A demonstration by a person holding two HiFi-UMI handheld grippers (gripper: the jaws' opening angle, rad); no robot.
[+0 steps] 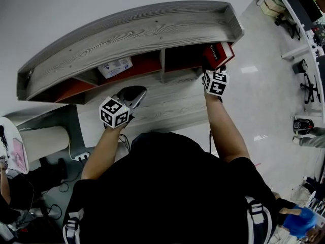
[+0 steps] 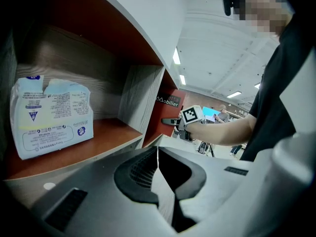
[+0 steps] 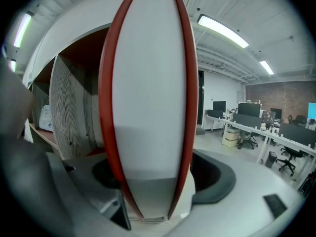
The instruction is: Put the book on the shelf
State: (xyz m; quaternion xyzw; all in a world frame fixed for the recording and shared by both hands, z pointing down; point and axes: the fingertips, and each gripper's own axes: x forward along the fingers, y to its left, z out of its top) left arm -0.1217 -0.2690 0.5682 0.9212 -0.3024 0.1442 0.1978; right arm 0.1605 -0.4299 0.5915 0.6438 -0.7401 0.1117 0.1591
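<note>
The right gripper (image 1: 215,72) has its jaws spread wide with the book (image 1: 219,54) standing between them. In the right gripper view the dark pads seem to stand just off the red covers on either side rather than pressing them. The wide lens bends that view badly, so I would call it a loose straddle, not a grip.

The book is upright in the right-hand compartment of the shelf (image 1: 132,34), at its far right end. Its white page edge faces the gripper and a red cover shows on each side. It lies straight ahead of the right gripper. Its long axis runs up and down, and its thickness fills the gap between the jaws. Judging by how it stands, it is already placed. What the next move calls for is a straight pull back along the jaws' own line, since any sideways drift could tip the book over.

The left gripper (image 1: 131,96) hangs over the desk top (image 1: 167,105), well apart from the book and in front of the left compartment. Its jaws are together with nothing in them. The right hand is plainly the nearer one.

The shelf is grey wood grain outside and red inside, split by an upright divider (image 1: 162,64). The right compartment shows only the book. The left compartment holds a white-and-blue packet (image 1: 116,66), which rests on the red floor against the back wall.
</note>
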